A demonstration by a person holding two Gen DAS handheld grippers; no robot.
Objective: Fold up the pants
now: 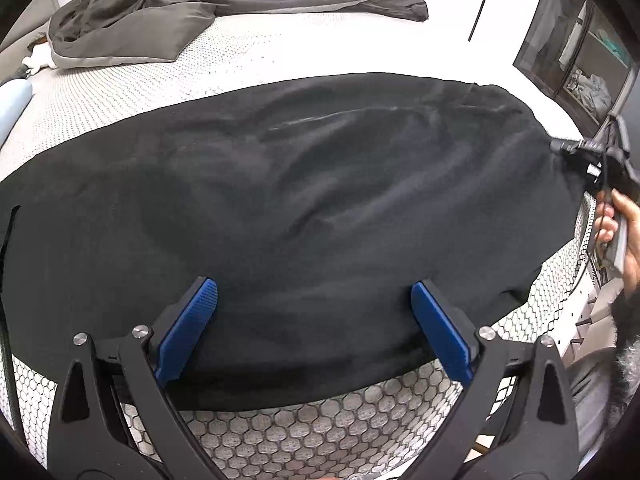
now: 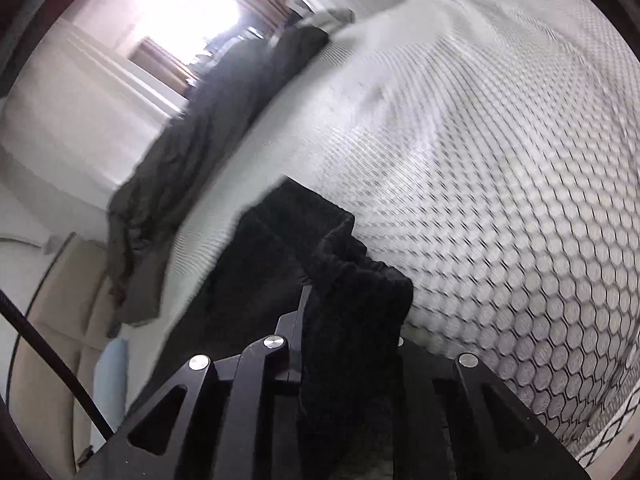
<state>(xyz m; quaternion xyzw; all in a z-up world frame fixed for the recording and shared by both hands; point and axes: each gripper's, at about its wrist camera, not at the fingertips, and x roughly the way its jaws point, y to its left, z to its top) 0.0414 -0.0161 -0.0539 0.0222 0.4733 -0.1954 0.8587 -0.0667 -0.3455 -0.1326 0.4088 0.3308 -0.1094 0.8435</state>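
Black pants [image 1: 300, 200] lie spread across the honeycomb-patterned mattress [image 1: 280, 52], filling the middle of the left wrist view. My left gripper [image 1: 314, 300] stands open over their near edge, its blue pads [image 1: 188, 328] wide apart with cloth between them. At the right end of the pants my right gripper [image 1: 576, 152] pinches the fabric, held by a person's hand [image 1: 616, 232]. In the right wrist view the right gripper [image 2: 352, 312] is shut on a bunched fold of the pants [image 2: 280, 232], which drapes over and hides one finger.
A crumpled dark grey duvet [image 1: 180, 8] lies at the far side of the bed, also seen as the duvet [image 2: 192, 152]. An open shelf unit [image 1: 580, 60] stands at the far right. A pale blue object [image 1: 12, 108] sits at the left edge. A black cable [image 2: 48, 364] hangs nearby.
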